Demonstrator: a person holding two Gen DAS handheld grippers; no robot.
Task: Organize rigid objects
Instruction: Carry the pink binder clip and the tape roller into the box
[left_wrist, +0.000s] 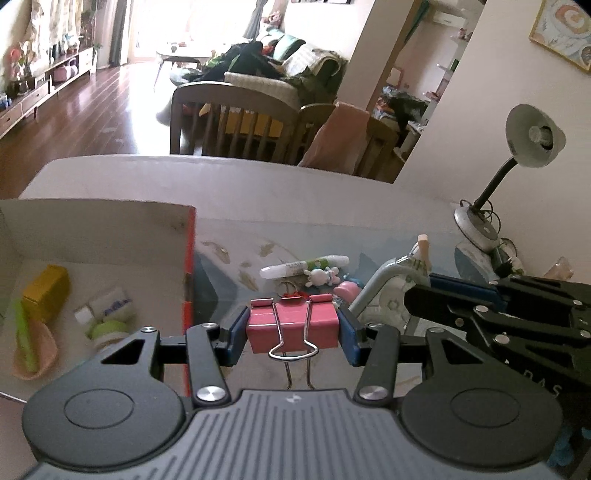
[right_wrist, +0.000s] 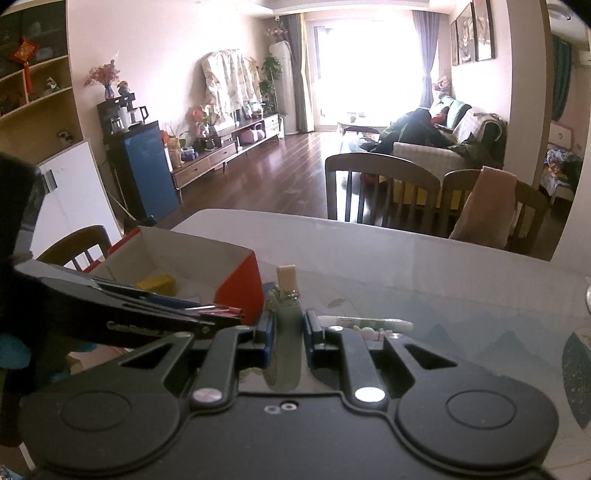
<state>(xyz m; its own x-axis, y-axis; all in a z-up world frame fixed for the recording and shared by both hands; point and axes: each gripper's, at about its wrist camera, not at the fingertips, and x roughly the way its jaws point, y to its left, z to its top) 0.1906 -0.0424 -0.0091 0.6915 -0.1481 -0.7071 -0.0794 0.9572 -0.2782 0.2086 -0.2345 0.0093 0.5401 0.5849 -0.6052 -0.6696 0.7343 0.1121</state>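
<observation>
**Two grippers, each holding a small object above the table**

While both grippers hang over the table (left_wrist: 332, 192), each has its jaws pinched on something. Left gripper (left_wrist: 293, 328): blue pads pressed on the two sides of a red binder clip (left_wrist: 291, 326), whose wire handles point back toward the camera. Right gripper (right_wrist: 289, 332): jaws nearly together, clamped on a pale green tape roll (right_wrist: 286, 354) standing on edge; a wooden clothespin (right_wrist: 287, 277) sits upright on the roll's top. From the left wrist view the right gripper and its roll appear at the right, beside the clip.

Box (left_wrist: 110, 236): open cardboard, red outer wall, to the left of the clip. Inside lie a yellow block (left_wrist: 46, 297), a green stick (left_wrist: 26, 339) in a pink dish (left_wrist: 40, 354), and a small green-and-white item that is hard to identify.

On the table beyond the clip: a white tube (left_wrist: 304, 266), a small bunny figure (left_wrist: 321, 277) and a pink item (left_wrist: 347, 290), close together. A desk lamp (left_wrist: 532, 136) stands at the far right.
</observation>
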